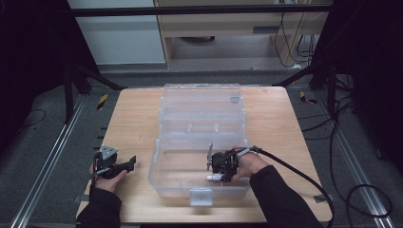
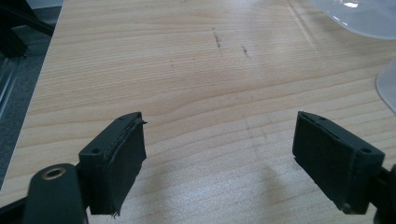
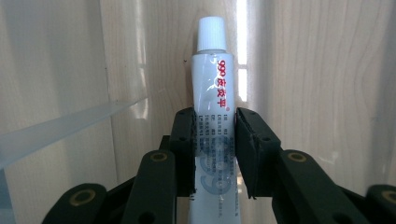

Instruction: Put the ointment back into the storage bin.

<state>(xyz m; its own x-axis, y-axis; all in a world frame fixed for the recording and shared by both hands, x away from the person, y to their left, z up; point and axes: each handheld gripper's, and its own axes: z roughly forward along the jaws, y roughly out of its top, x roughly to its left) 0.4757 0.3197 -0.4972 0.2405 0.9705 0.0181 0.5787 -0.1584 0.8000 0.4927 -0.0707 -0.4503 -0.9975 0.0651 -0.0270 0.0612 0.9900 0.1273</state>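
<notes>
A clear plastic storage box [image 1: 199, 137] stands open at the middle of the wooden counter [image 1: 133, 123], its lid thrown back toward the far edge and a latch tab on its near wall. The box walls surround the right claw [image 1: 212, 176] on all sides. In the right gripper view one translucent wall edge crosses the lower left of the frame, close beside the jaws. Dark stands and cables flank the counter on the floor.

The right claw is inside the near compartment of the box, clenched on a white tube [image 3: 212, 116] with red lettering. The pads press the tube's lower body from both sides. In the right gripper view the tube's long axis runs in line with the jaws, its white screw cap leading away from the hand and its crimped end back between the arms of the claw. In the high view the cap end points toward the left of the box, the tube lying roughly level above the box floor.

The left claw [image 2: 219, 156] rests at the near left of the counter, well apart from the box, jaws released and wide with bare wood between them.
</notes>
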